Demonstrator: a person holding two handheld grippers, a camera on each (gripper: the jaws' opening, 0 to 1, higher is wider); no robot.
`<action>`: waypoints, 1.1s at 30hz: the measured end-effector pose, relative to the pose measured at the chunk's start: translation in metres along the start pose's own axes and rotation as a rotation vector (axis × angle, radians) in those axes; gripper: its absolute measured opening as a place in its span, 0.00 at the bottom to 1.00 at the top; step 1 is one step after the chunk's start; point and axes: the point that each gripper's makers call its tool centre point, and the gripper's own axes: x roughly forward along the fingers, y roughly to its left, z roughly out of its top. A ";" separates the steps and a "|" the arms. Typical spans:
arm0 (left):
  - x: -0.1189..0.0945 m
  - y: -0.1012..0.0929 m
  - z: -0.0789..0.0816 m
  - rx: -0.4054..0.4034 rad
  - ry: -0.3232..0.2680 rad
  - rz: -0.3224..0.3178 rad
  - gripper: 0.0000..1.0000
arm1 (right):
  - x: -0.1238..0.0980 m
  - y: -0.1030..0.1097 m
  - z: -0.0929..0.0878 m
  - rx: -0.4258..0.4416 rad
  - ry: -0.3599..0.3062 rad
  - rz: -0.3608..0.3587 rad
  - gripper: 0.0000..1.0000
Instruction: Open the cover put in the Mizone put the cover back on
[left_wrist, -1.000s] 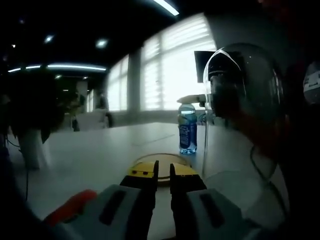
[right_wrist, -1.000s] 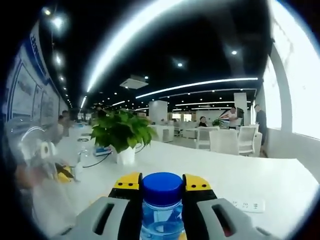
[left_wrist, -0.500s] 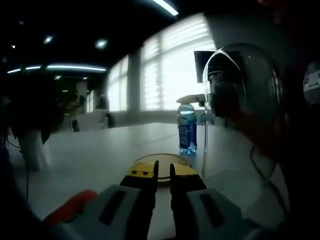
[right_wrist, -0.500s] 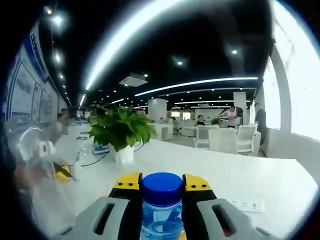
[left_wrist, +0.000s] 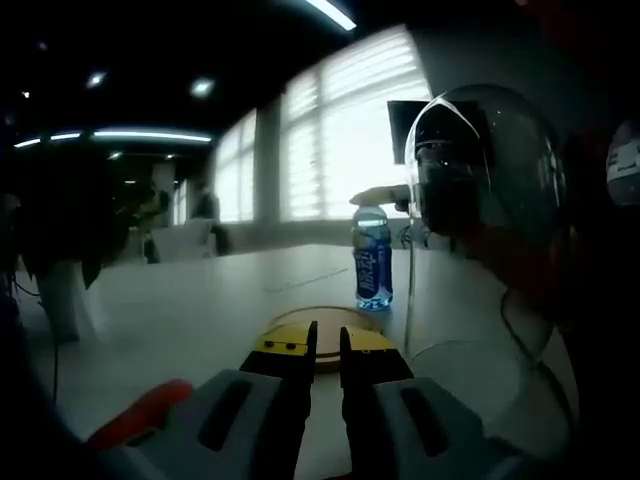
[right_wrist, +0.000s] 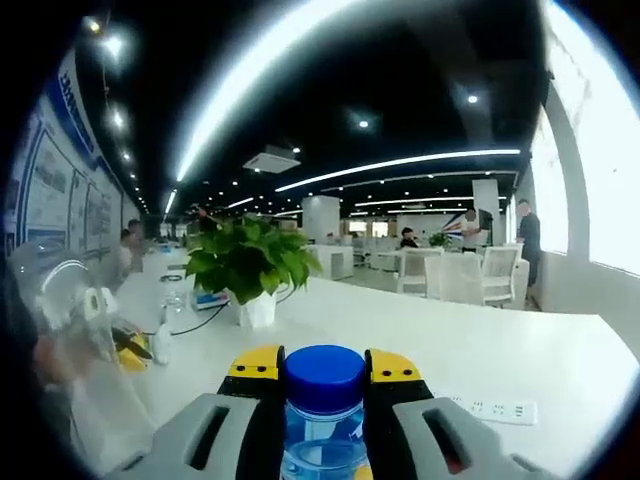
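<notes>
In the right gripper view, bottom centre, the right claw (right_wrist: 324, 372) is clamped on the neck of the Mizone bottle (right_wrist: 323, 425), just beneath its blue cap (right_wrist: 324, 365); its label cannot be read. In the left gripper view, the left claw (left_wrist: 326, 347) is nearly closed and empty over the white surface (left_wrist: 190, 310).

Left gripper (left_wrist: 327, 352) nearly closed, empty; bottle (left_wrist: 372, 258) upright on table (left_wrist: 190, 310) beyond.
</notes>
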 end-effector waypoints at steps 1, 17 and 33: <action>0.000 0.000 0.000 0.000 -0.001 0.000 0.00 | 0.001 0.001 0.001 0.012 -0.004 0.006 0.22; 0.000 -0.001 0.000 0.010 0.004 -0.004 0.00 | 0.014 0.029 0.018 -0.005 -0.048 0.026 0.22; 0.001 -0.005 -0.002 0.019 0.012 -0.014 0.00 | 0.032 0.066 0.020 -0.041 -0.042 0.082 0.22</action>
